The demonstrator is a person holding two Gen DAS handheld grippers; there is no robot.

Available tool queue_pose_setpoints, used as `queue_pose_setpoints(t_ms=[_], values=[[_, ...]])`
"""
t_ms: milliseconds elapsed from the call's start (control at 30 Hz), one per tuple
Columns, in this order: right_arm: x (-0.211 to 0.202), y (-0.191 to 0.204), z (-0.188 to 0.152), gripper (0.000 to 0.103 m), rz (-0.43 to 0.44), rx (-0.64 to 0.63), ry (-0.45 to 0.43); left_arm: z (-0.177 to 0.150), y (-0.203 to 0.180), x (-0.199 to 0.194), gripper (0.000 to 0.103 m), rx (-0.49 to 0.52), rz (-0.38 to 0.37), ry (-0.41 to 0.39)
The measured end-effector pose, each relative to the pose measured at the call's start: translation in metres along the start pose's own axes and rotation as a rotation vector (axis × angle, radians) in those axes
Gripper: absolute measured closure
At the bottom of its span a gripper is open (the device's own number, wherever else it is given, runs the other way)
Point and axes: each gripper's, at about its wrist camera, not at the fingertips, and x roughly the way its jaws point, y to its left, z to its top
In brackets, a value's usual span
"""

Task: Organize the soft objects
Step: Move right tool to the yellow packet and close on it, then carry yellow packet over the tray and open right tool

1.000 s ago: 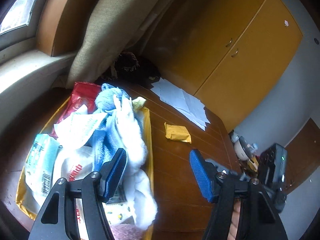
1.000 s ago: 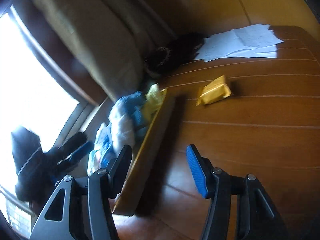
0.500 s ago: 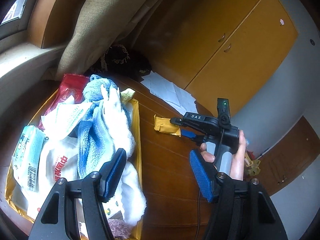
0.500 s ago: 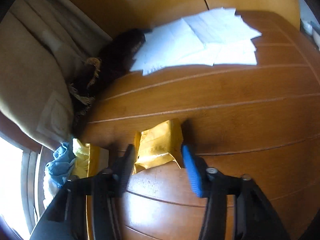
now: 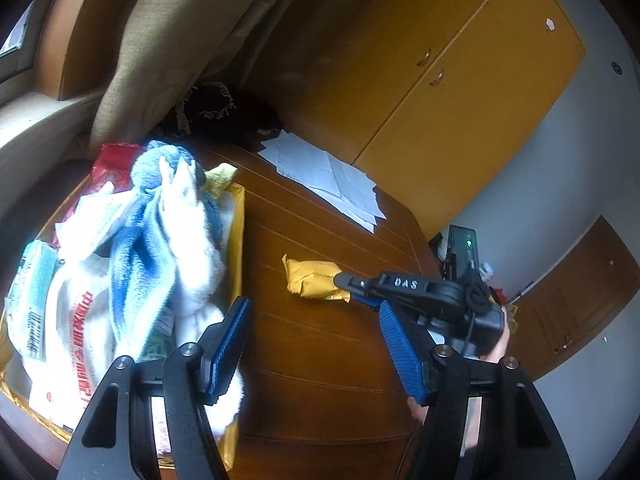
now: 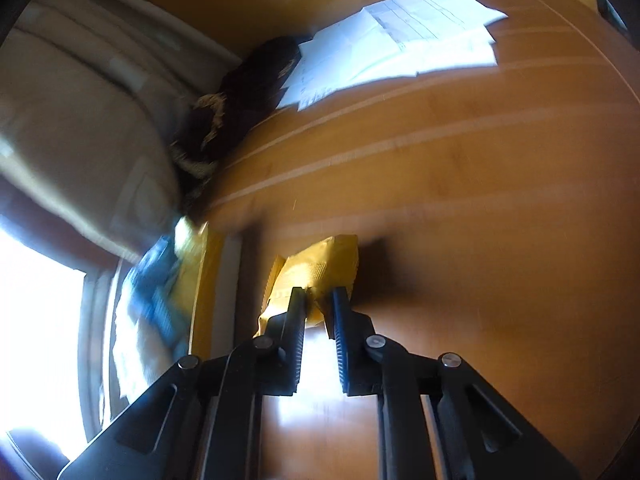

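- Now the right gripper (image 6: 318, 300) is pinching the near end of the yellow packet (image 6: 316, 270), its jaws drawn close together on the crumpled wrapper; half a second ago they were spread wide on either side of it.
- Meanwhile the left gripper (image 5: 316, 344) is hovering with jaws wide apart and nothing between them, much as it was a second ago, low over the table (image 5: 320, 360) just beside the tray (image 5: 238, 240).
- That closing is suggesting the grasp is made, so the packet is probably ready to be lifted and carried to the tray; it is not yet off the wood as far as the left wrist view shows.
- The packet is lying on bare wood, apart from the tray's yellow wall, with open table on every side.
- The tray is already heaped with a blue and white towel (image 5: 160, 240) and white bags (image 5: 80, 300), some of it spilling over the near rim, so free space inside is looking scarce.
- Farther off, loose papers (image 5: 332, 180) and a dark fringed cloth (image 5: 216, 116) are sitting near the far edge by the curtain (image 5: 168, 40), well clear of the path from packet to tray.
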Motion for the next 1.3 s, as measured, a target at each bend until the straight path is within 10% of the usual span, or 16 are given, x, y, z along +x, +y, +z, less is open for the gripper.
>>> queue_pose_setpoints(t_ms=[267,533,1067,1300], values=[[-0.047,-0.036,-0.070,0.091,0.068,-0.039,0.021,-0.024,-0.038,0.073,0.034,0.035,0.012,0.256],[-0.063,-0.056,-0.079,0.092,0.099,-0.064,0.018,-0.044,-0.040,0.109,0.034,-0.045,0.045,0.329],[-0.068,-0.060,-0.094,0.092,0.150,-0.106,0.005,-0.054,-0.015,0.125,0.069,-0.253,-0.030,0.349],[-0.075,-0.042,-0.098,0.092,0.203,-0.146,-0.022,-0.042,-0.019,0.083,0.069,-0.214,-0.008,0.229]])
